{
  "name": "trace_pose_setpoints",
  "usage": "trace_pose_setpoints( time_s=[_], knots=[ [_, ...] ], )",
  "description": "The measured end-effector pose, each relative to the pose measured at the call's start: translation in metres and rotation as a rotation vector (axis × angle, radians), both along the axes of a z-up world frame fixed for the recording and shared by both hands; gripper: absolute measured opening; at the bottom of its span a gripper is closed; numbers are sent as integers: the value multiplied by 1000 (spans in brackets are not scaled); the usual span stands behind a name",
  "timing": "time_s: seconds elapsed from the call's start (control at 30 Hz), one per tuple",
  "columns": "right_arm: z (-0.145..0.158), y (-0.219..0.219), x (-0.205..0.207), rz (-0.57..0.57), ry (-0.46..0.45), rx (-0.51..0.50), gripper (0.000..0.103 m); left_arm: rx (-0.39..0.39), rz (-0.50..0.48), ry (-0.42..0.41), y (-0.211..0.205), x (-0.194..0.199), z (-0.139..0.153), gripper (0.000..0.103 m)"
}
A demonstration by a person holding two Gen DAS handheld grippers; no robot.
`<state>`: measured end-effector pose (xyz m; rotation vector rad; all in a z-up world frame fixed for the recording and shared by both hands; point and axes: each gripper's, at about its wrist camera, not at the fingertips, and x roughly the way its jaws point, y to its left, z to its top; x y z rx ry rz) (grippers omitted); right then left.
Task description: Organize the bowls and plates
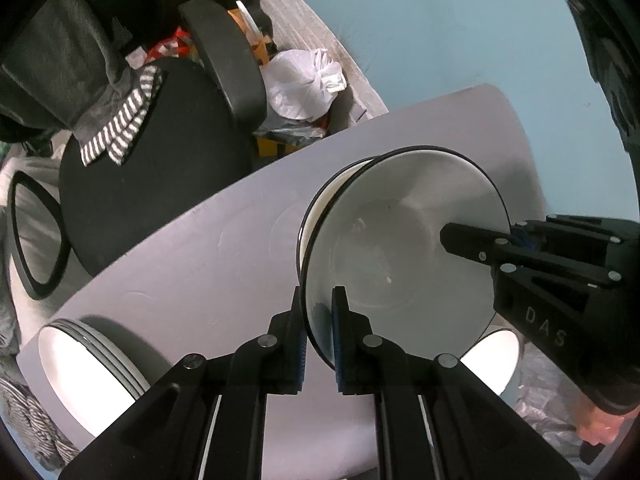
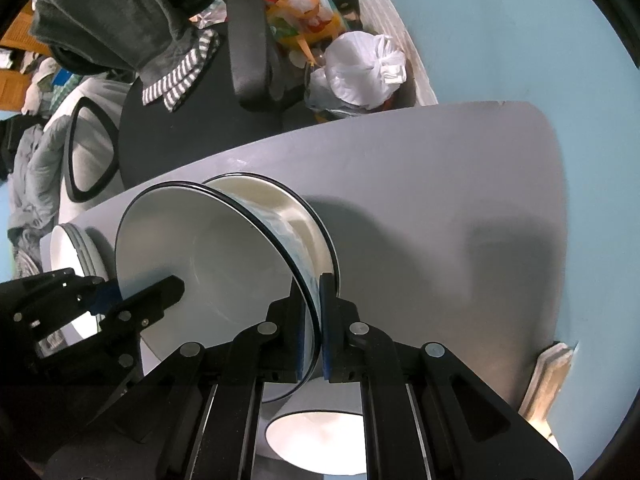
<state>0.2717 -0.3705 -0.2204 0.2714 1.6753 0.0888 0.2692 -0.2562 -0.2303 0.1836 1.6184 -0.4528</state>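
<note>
While both grippers point steeply down at the grey table [image 1: 192,248], each is clamped on the rim of one white bowl with a thin black rim [image 1: 400,248], at opposite sides.

Left gripper [image 1: 320,320]: blue pads pinch the bowl's near rim, wall between the fingers; closed on it.
Right gripper [image 2: 314,320]: same pinch on the opposite rim; closed on it. In the left wrist view it reaches in from the right edge of frame.

Held bowl: opening faces up toward the cameras, base down. A bowl has no long axis; the line that counts runs rim to rim between the two grips, roughly parallel to the table's long edge. Neither hand is clearly nearer; the load looks evenly shared.

Directly beyond and under the held bowl sits a second bowl, same black rim [image 2: 276,200], upright on the table near its middle. Its rim shows offset past the held bowl's far edge. Judgement: the held bowl is being nested into it, so the deciding relation is held bowl above and slightly off-centre from the lower one. Whether they already touch, cannot tell.

Other ware: a stack of white plates [image 1: 92,368] at the left end of the table; another white dish [image 2: 316,440] at the near edge.

Past the far edge: black office chair [image 1: 160,184], tied white plastic bag [image 1: 304,84].
</note>
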Motion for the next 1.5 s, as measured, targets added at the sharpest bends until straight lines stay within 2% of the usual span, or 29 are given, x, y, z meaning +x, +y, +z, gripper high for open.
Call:
trace_pose_setpoints(
  time_s=[0.23,0.3,0.37,0.4,0.5,0.57,0.67,0.73,0.8,1.03,1.13,1.2,1.37,1.4,1.47,1.5],
  knots=[
    [0,3,3,23,16,-17,6,16,23,5,3,5,-3,11],
    [0,4,5,22,26,-22,6,20,22,-4,3,6,-1,17],
    [-1,4,6,26,34,-33,6,23,8,-24,1,6,2,36],
    [0,4,6,27,38,-37,6,30,0,-40,1,5,3,39],
    [0,5,7,32,50,-49,6,41,-8,-41,2,5,3,42],
    [0,6,8,33,52,-55,6,47,-3,-34,4,5,1,49],
    [2,5,7,28,51,-62,7,40,18,-30,11,5,1,51],
    [6,4,7,18,39,-65,13,20,33,-18,15,4,2,51],
    [13,4,7,17,12,-90,29,7,45,-14,20,3,4,51],
    [32,2,9,19,-42,-137,30,-25,54,-44,30,-7,23,51],
    [42,2,6,13,-69,-148,38,-26,41,-67,33,-12,32,51],
    [48,3,3,10,-88,-152,48,-33,35,-73,34,-15,38,51],
    [65,8,-10,7,-130,-162,53,-50,16,-97,36,-27,54,52],
    [68,8,-14,6,-139,-163,53,-53,10,-102,36,-30,57,53],
    [75,8,-22,1,-156,-171,54,-56,3,-113,36,-36,61,66],
    [77,9,-26,-1,-162,-171,54,-60,-1,-124,37,-39,65,67]
  ],
)
